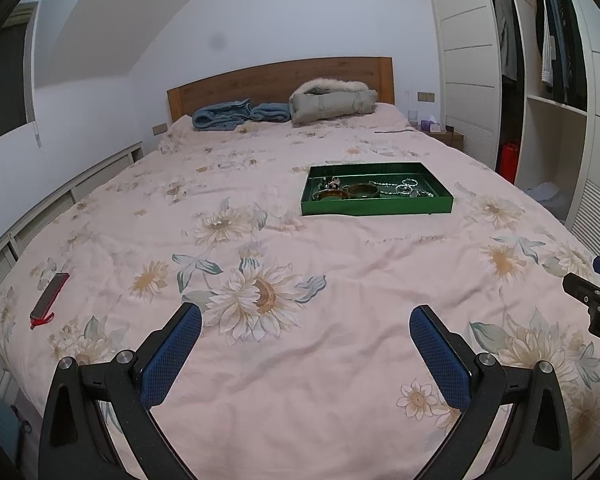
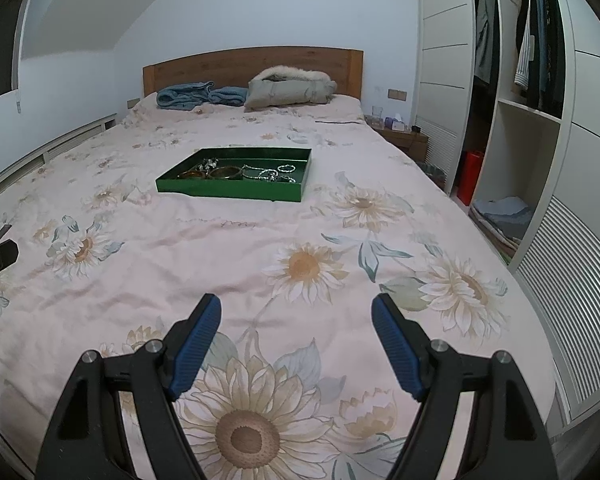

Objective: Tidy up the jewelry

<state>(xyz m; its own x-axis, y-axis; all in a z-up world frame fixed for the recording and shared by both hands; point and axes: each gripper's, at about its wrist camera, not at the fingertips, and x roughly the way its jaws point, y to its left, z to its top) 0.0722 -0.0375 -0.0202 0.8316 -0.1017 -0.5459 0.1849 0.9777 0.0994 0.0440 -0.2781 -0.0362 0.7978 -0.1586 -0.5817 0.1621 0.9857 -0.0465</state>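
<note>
Bedspread [image 1: 340, 264], pink with sunflowers, lies broad and bare between you and the tray [image 1: 376, 205]; the wooden headboard [image 1: 280, 80] bounds it at the far end, a low white ledge [image 1: 60, 208] on the left and the open wardrobe [image 2: 528, 128] on the right. A dark phone with a red strap [image 1: 50, 295] lies near the bed's left edge, well apart from both tools.

Your left gripper [image 1: 306, 326] hangs above the near part of the bed, its blue pads [image 1: 172, 356] spread wide with nothing between them. Your right gripper [image 2: 296, 316] sits alongside at similar height, jaws likewise parted and empty.

The green tray rests flat mid-bed, well ahead of both grippers. Inside it, brown bangles [image 2: 224, 172] lie toward the left and silver chains and rings [image 2: 274, 174] toward the right, crowded and touching; finer detail is too small to tell.

A folded blue blanket [image 1: 236, 114] and a grey fur-trimmed coat [image 1: 332, 100] lie against the headboard.
</note>
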